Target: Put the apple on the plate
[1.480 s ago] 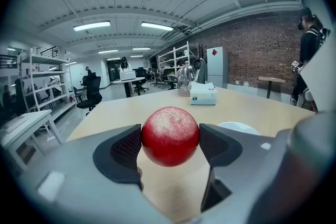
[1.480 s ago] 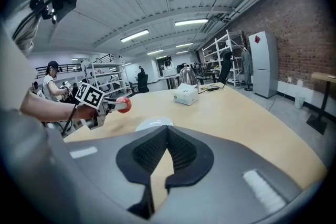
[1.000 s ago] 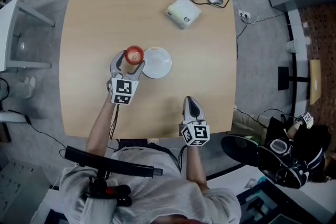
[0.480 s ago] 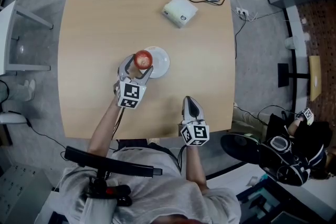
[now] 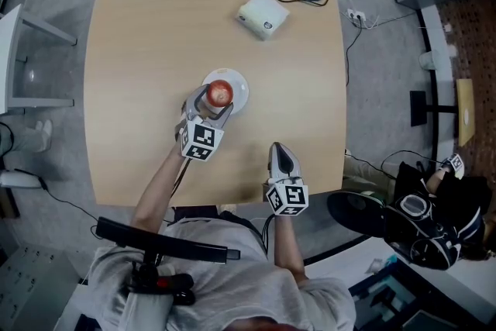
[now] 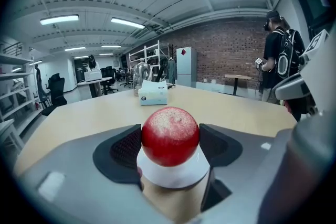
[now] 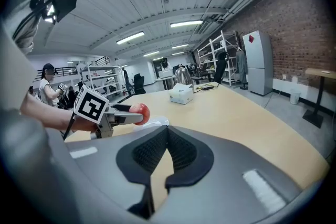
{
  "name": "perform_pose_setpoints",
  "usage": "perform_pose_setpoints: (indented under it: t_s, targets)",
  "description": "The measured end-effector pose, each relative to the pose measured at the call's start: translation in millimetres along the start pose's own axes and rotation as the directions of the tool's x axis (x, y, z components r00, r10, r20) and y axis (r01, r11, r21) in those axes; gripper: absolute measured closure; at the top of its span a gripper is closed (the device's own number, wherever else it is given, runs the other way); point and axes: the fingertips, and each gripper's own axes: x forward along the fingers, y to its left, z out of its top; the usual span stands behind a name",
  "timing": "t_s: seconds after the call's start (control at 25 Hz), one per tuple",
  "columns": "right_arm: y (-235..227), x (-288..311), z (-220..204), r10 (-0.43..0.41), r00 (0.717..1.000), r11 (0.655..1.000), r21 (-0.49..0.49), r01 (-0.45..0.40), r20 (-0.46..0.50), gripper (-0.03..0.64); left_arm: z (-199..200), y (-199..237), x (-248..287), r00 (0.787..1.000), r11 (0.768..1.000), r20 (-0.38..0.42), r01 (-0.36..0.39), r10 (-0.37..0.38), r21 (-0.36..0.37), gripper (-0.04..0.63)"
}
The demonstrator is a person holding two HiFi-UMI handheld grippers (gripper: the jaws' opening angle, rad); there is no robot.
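A round red apple [image 5: 221, 93] is pinched in the left hand-held gripper [image 5: 216, 100], directly over the small white plate [image 5: 242, 84] at frame centre; the right hand-held gripper [image 5: 283, 149], pressed together, is seen lower right.

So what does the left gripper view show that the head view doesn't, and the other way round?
Left gripper view only: a brick wall, ceiling lights, a person wearing a backpack. Head view only: the right gripper, shut and empty near the light wooden table's edge. Both: the round red apple gripped by the left gripper over the white round plate.
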Motion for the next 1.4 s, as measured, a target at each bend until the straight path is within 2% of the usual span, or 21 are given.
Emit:
perform_pose_setpoints:
  t_s: [0.56, 1.16, 1.4]
  targets:
    - [-8.4, 2.6, -0.4, -0.008, 1.000, 1.000, 0.001, 0.008, -0.007, 0.611, -21.3, -11.9, 24.2, 0.998, 0.999, -0.056, 0.027, -0.026, 0.024, 0.227]
    - [-7.6, -0.3, -0.5, -0.001, 1.000, 1.000, -0.005, 0.001, -0.001, 0.611, -19.7, -11.6, 19.2, 0.999, 0.999, -0.029, 0.022, -0.023, -0.029, 0.228]
    - [-5.4, -2.1, 2.0, 0.005, 1.000, 1.000, -0.007, -0.005, 0.005, 0.611, -15.7, -9.9, 14.6, 1.000, 1.000, -0.021, 0.009, -0.009, -0.027, 0.227]
